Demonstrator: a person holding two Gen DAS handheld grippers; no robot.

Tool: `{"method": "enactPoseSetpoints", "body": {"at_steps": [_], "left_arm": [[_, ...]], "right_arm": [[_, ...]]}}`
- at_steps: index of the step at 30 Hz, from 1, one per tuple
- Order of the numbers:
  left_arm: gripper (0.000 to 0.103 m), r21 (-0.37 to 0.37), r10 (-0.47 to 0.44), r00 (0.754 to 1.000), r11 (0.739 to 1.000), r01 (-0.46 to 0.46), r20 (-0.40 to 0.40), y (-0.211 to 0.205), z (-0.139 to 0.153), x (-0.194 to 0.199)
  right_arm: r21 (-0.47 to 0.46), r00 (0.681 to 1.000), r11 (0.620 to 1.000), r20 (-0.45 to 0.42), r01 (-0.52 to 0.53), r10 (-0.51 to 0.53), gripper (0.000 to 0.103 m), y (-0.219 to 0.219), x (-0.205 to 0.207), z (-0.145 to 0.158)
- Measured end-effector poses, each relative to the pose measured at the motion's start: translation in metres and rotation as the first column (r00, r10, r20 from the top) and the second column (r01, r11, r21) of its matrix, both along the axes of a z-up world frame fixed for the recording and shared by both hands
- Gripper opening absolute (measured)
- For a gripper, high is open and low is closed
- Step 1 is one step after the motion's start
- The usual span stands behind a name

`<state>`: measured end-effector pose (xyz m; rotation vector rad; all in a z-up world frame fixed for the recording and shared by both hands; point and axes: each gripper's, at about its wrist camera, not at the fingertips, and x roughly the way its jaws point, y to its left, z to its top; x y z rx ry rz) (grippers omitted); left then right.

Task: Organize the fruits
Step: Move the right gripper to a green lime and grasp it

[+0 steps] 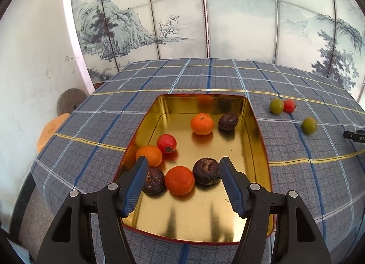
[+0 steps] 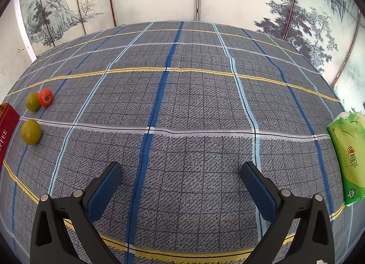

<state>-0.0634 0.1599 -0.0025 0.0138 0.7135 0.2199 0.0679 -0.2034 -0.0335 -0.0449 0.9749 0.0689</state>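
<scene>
A gold tin tray [image 1: 255,141] with a red outside holds three oranges [image 1: 202,124], a red fruit [image 1: 166,143] and three dark wrinkled fruits [image 1: 206,171]. My left gripper [image 1: 182,161] is open above the tray's near part, with an orange [image 1: 179,180] and dark fruits between its fingers. On the cloth to the tray's right lie two green fruits [image 1: 309,125] and a red fruit [image 1: 289,106]. They also show in the right wrist view: green fruits [image 2: 31,132], red fruit [image 2: 45,97]. My right gripper [image 2: 180,168] is open and empty over bare cloth.
The table carries a blue-grey plaid cloth [image 2: 182,109]. A green tissue pack [image 2: 349,156] lies at its right edge. The tray's red side [image 2: 5,127] shows at the left edge. A painted folding screen [image 1: 228,24] stands behind the table. The right gripper's tip [image 1: 354,136] shows at the far right.
</scene>
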Motion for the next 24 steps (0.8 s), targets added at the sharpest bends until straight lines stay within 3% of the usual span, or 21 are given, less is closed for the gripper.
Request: {"method": "enactPoseSetpoints", "body": {"at_steps": [8, 10, 13, 18, 24], "left_arm": [[0.067, 0.017, -0.020, 1.000, 1.000, 0.020, 0.004, -0.007, 0.005, -0.003], [0.068, 0.021, -0.021, 1.000, 1.000, 0.021, 0.004, -0.008, 0.005, -0.003], [0.068, 0.025, -0.018, 1.000, 1.000, 0.018, 0.003, -0.008, 0.004, -0.003], [0.069, -0.002, -0.027, 1.000, 1.000, 0.027, -0.009, -0.006, 0.001, -0.002], [0.069, -0.031, -0.044, 0.999, 0.999, 0.043, -0.021, -0.004, -0.002, -0.002]], "right_arm": [[-0.008, 1.000, 1.000, 0.016, 0.020, -0.020, 0.103, 0.006, -0.006, 0.004], [0.005, 0.995, 0.999, 0.093, -0.045, 0.044, 0.103, 0.024, -0.017, 0.017], [0.074, 0.978, 0.982, 0.130, -0.172, 0.162, 0.103, 0.053, -0.025, 0.032], [0.164, 0.920, 0.910, 0.161, -0.381, 0.356, 0.103, 0.111, -0.032, 0.050], [0.096, 0.876, 0.873, 0.126, -0.479, 0.466, 0.103, 0.162, -0.028, 0.041]]}}
